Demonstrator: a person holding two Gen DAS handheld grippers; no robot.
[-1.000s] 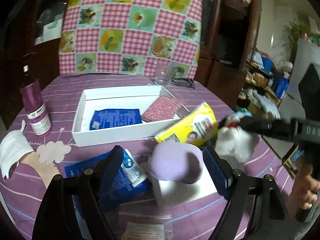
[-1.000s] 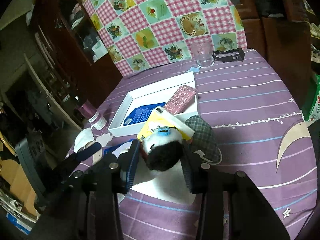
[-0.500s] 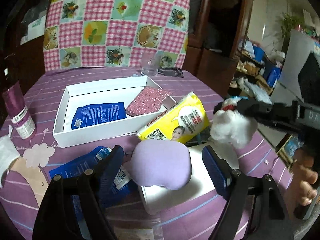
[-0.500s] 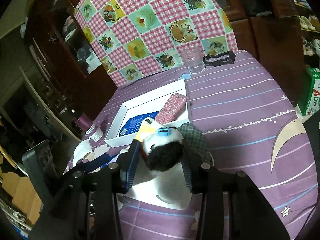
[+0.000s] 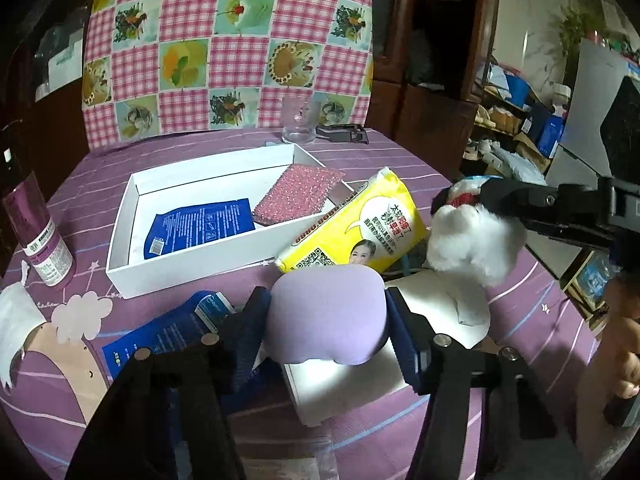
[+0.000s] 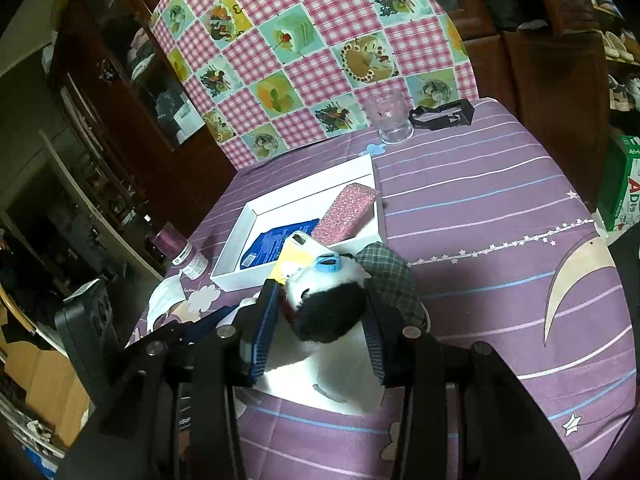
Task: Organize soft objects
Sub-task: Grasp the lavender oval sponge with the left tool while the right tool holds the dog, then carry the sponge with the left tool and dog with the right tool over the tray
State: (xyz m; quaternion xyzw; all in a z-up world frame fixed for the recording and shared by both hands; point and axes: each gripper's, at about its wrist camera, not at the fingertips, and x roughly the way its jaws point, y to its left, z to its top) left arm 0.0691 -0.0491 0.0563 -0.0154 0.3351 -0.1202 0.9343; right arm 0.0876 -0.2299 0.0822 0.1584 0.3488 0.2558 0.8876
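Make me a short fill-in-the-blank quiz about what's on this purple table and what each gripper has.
1. The right gripper holds a plush ____.
2. The soft pad between the closing jaws of the left gripper is coloured ____.
3. The blue packet lies inside the white ____.
4. The tissue pack leaning on that box's rim is coloured ____.

Missing words: panda; lilac; box; yellow

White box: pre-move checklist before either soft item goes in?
1. Left hand-held gripper on lilac pad: jaws closing, pads at both sides; ok.
2. Right hand-held gripper holds plush toy: ok.
3. Free floor in white box: ok, far half bare.
4. Pink sponge fully inside: not ok, overhangs the rim.
5. Yellow pack clear of box: not ok, leans on its corner.
6. Pad lifted off the table: cannot tell.
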